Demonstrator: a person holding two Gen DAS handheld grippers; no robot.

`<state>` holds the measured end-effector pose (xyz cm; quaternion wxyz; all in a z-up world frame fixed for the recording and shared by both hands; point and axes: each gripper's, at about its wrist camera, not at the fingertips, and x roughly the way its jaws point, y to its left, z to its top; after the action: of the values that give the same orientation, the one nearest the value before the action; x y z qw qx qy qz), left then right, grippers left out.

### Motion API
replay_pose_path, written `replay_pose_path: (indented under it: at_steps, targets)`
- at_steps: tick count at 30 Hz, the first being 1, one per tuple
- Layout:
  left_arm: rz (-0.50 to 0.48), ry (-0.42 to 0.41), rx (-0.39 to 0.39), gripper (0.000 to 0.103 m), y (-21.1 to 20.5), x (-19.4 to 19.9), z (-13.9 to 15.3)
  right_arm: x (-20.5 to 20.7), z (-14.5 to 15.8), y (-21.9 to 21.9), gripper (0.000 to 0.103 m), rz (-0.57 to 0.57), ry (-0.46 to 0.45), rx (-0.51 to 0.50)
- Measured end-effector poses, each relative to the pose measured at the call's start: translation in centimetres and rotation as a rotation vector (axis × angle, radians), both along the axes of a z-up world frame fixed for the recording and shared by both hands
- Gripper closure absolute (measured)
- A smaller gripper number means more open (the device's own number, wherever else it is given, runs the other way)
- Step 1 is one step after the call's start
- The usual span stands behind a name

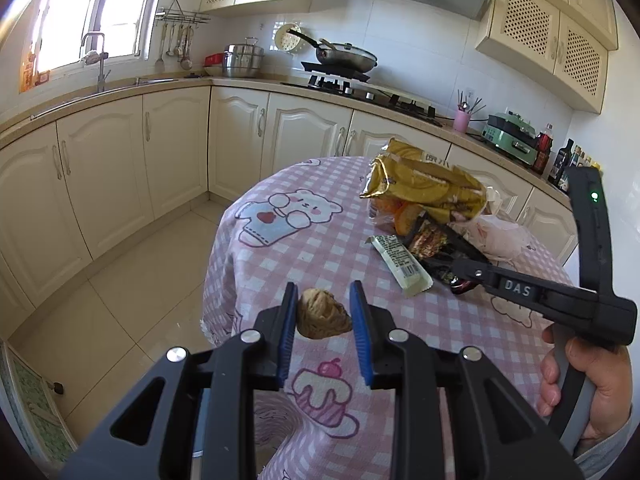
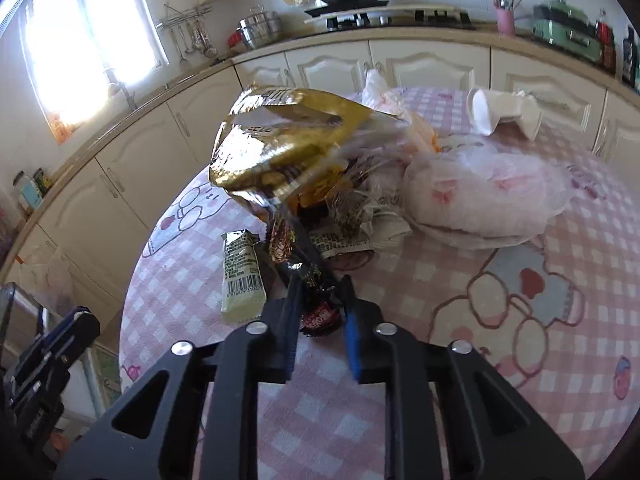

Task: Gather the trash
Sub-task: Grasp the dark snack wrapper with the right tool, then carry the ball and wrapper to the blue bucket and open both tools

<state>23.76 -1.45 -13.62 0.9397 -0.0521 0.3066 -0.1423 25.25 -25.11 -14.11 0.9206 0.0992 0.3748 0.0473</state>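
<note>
Below, between my left gripper's (image 1: 323, 312) blue pads, sits a crumpled brown wad (image 1: 323, 319); both pads press its sides, so the jaws grip it, above the near edge of the pink checked tablecloth (image 1: 280, 256).

Farther right, my right gripper (image 2: 321, 312) has its jaws closed on the near end of a dark red-and-black wrapper (image 2: 320, 308), which runs away from the tips into the trash pile. White characters on its red patch are too blurred to read. In the left wrist view the same gripper (image 1: 456, 276) bears the letters "DAS" on its side, and a hand (image 1: 584, 384) holds its handle.

Just left of the dark wrapper lies a cream sachet (image 2: 240, 276) with a barcode; its digits cannot be read with certainty. Beyond both, a gold foil bag (image 2: 280, 144) stands raised over the pile, its print illegible. Right of it lie a pale plastic bag (image 2: 488, 196) and, farther off, a tipped white paper cup (image 2: 496, 112).
</note>
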Motion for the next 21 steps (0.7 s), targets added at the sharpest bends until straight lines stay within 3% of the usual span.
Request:
replay_pose_path:
  at_steps: [9,16,21]
  targets:
    - [0.046,0.01,-0.054,0.078,4.0,-1.6,-0.5,-7.9,1.6,1.7,0.097,0.03,-0.14,-0.046]
    - [0.148,0.042,-0.069,0.078,9.2,-2.5,-2.0,-8.9,3.8,9.5,0.097,0.207,-0.218,-0.072]
    - [0.266,0.116,-0.053,0.078,14.2,-1.9,-4.9,-6.9,1.6,17.3,0.097,0.383,-0.172,-0.061]
